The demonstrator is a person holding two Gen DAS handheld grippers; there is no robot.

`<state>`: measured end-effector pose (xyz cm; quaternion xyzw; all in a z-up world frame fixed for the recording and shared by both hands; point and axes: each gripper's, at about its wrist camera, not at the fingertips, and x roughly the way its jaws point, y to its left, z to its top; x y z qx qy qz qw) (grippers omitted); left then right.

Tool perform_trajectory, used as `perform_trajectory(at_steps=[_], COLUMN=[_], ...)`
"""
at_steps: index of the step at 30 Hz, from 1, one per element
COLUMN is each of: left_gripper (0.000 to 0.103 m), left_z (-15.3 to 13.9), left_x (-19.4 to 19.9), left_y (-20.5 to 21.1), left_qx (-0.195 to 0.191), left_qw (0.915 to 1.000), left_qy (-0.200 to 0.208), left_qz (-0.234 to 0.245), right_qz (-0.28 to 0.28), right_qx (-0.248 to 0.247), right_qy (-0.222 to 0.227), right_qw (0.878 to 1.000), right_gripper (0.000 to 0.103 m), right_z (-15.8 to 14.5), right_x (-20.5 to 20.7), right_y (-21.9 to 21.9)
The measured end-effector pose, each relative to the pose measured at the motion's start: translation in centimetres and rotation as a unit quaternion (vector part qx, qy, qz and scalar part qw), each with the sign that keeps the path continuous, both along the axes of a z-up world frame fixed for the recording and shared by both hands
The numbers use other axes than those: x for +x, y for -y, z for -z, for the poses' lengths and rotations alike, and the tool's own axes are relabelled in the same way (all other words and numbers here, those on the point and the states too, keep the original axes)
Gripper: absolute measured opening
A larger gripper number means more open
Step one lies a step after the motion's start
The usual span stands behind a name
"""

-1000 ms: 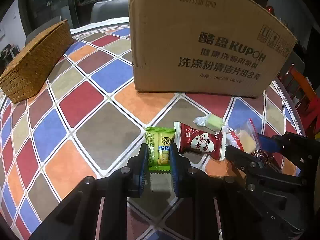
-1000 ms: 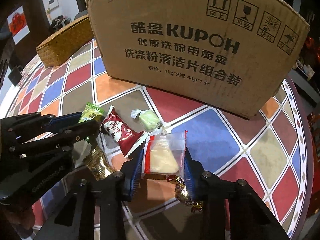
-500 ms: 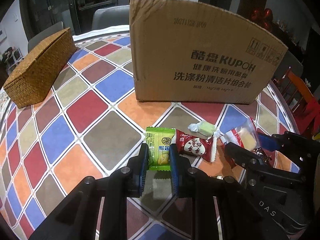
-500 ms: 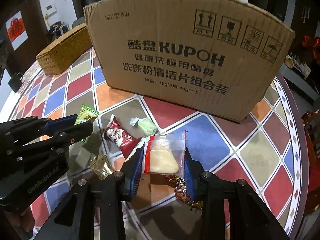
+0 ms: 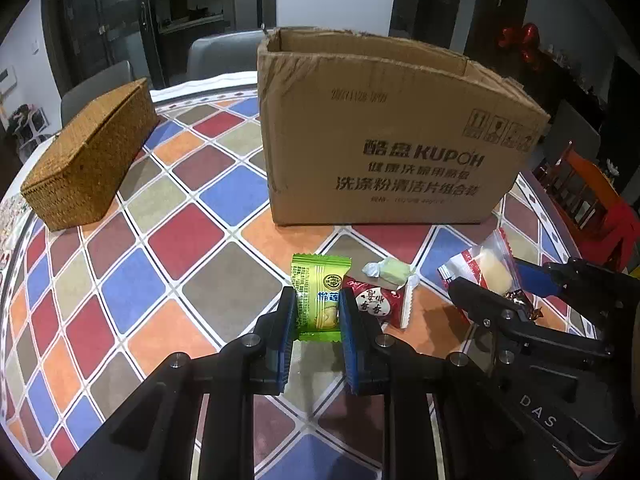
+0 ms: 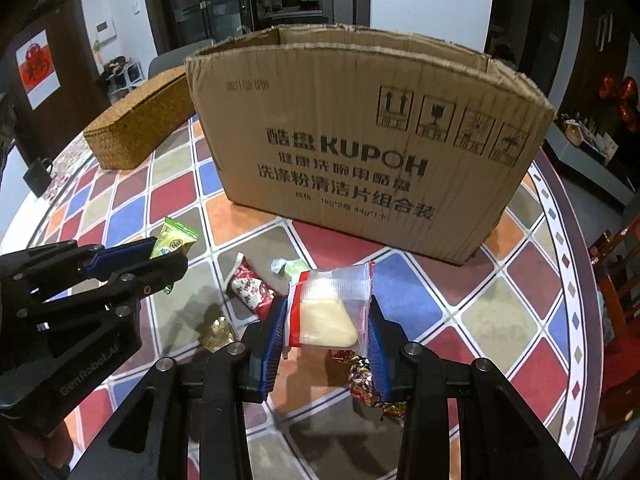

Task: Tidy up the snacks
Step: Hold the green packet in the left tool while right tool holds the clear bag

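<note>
progress: early, nothing seen inside open brown cardboard box (image 5: 384,152), upper centre | left gripper (image 5: 318,314) fingers closed on green snack packet (image 5: 320,292), lower centre | right gripper (image 6: 326,330) fingers closed on clear red-edged snack bag (image 6: 330,308), lower centre | left on table (image 5: 132,264): red wrapped snack (image 5: 376,302), pale green candy (image 5: 390,270), gold foil candy (image 6: 218,334), centre-right

Your left gripper (image 5: 318,312) hangs above the tabletop's near edge, its blue-padded jaws closed on a green snack packet (image 5: 320,292). Your right gripper (image 6: 327,328) sits just beside it, level, jaws clamped on a clear packet (image 6: 330,306), both pointing forward.
</note>
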<state>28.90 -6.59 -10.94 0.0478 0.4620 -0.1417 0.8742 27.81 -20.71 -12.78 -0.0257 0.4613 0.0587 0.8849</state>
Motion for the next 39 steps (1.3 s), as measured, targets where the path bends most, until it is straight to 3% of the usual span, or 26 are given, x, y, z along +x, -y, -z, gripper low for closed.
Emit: perform_trajectory(at_steps=[11, 27, 39], left_gripper=[0.022, 0.022, 0.022], left_z=[-2.3, -2.4, 1.3], left_x=[-0.8, -1.2, -0.3], left_y=[0.0, 0.3, -0.1], left_qx=[-0.002, -0.003, -0.002], left_qw=[0.9998, 0.9997, 1.0], left_qy=[0.02, 0.022, -0.007], left_qz=[0.0, 0.002, -0.005], right_qz=[0.003, 0.01, 0.004], right_qx=[0.002, 0.018, 0.011], right_qy=[0.023, 0.035, -0.012], right_qw=[1.0, 0.999, 1.0], right_gripper=[0.038, 0.038, 0.038], right_z=[-2.3, -3.7, 0.8], right_x=[-0.7, -1.0, 0.0], right_y=[0.1, 0.9, 0.5])
